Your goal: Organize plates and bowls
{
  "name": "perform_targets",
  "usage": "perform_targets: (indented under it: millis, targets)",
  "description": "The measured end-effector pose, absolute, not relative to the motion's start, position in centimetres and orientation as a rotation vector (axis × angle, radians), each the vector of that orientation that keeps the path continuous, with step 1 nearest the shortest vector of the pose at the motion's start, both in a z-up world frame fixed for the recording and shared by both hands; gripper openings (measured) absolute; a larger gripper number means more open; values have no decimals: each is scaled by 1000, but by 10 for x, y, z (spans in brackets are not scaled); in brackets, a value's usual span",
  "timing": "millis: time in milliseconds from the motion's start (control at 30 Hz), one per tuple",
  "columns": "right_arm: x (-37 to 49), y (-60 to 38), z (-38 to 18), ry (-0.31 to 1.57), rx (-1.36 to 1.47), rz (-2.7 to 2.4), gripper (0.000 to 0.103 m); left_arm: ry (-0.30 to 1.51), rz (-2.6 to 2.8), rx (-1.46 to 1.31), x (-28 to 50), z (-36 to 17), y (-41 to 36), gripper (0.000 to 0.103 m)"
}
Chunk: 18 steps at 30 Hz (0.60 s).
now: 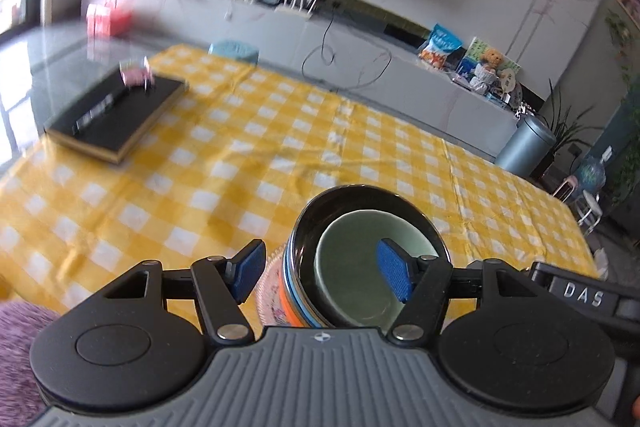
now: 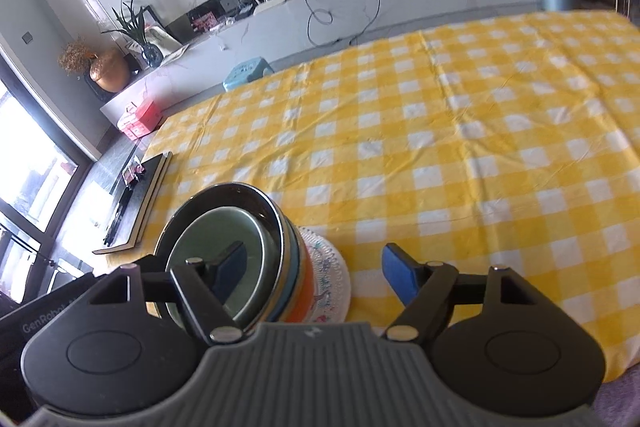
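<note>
Green bowl (image 1: 352,267) sits nested in my stack of bowls (image 1: 304,291) on the near counter (image 1: 280,131); left gripper (image 1: 324,275) fingers spread wide around its rim. Right view: right gripper (image 2: 316,277) equally open, straddling the stack's (image 2: 296,279) right side.

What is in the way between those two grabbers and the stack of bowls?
Nothing visible. The stack of nested bowls, pale green inside a dark one on a patterned white plate, sits directly at both. The left gripper and right gripper each have open jaws straddling its rim, one pad inside the green bowl.
</note>
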State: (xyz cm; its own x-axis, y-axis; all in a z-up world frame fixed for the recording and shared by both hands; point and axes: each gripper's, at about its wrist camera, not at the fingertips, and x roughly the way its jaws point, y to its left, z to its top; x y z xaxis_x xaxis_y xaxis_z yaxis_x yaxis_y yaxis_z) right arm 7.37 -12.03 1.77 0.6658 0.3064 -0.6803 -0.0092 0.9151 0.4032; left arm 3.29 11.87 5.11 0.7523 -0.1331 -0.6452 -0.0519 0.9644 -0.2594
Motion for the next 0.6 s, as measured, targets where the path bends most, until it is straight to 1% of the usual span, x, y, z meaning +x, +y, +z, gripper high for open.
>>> perform_targets:
  millis: [200,333,600]
  targets:
    - [30,-123,42,697,298,178,75,614,-65,-98,-10,67,97,74]
    - [-5,-123,53,604,247,184,78,568,-54,-35,-38,71,89,74]
    - [-60,-116,48,495,128,230,81,497,-38,35,-77,69,81,74]
